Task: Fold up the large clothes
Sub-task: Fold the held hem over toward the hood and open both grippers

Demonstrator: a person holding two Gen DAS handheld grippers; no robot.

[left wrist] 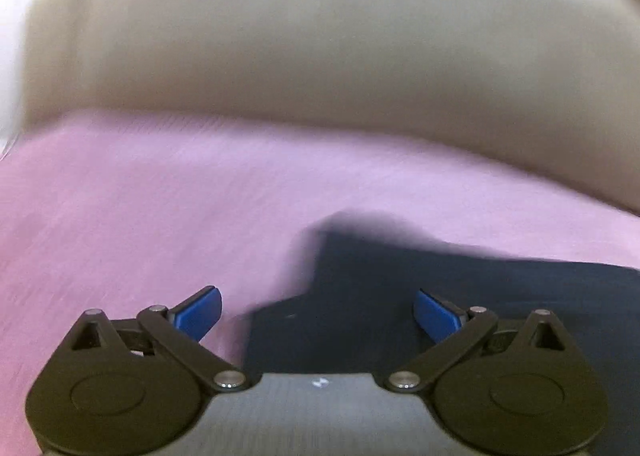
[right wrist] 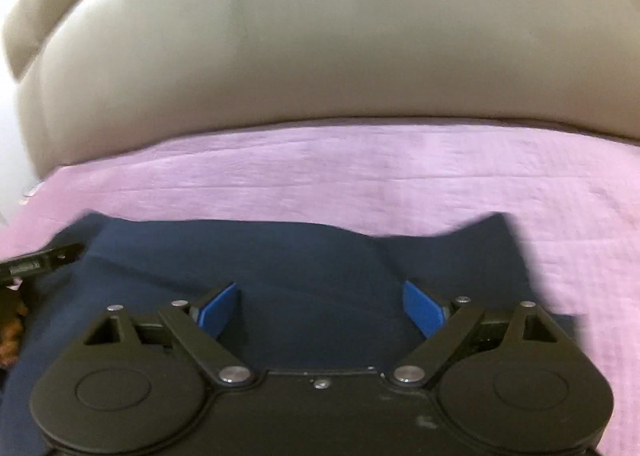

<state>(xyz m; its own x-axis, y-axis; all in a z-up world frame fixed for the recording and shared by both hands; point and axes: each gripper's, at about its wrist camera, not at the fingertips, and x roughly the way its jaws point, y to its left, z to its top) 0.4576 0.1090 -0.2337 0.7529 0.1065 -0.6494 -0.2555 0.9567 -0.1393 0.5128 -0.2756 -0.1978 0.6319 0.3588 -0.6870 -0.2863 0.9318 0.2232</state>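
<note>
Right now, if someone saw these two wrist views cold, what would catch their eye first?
The dark navy garment lying on the pink bedspread, its far edge forming two raised corners in the right wrist view. Behind it a padded beige headboard fills the upper half of both views. The right gripper is open over the garment, and the left gripper is open at the garment's left edge, half over pink cover.

Legible text: none recorded. A small pale mark on the left gripper (left wrist: 318, 310) body (possibly a logo) was too blurred to read in either view.
</note>
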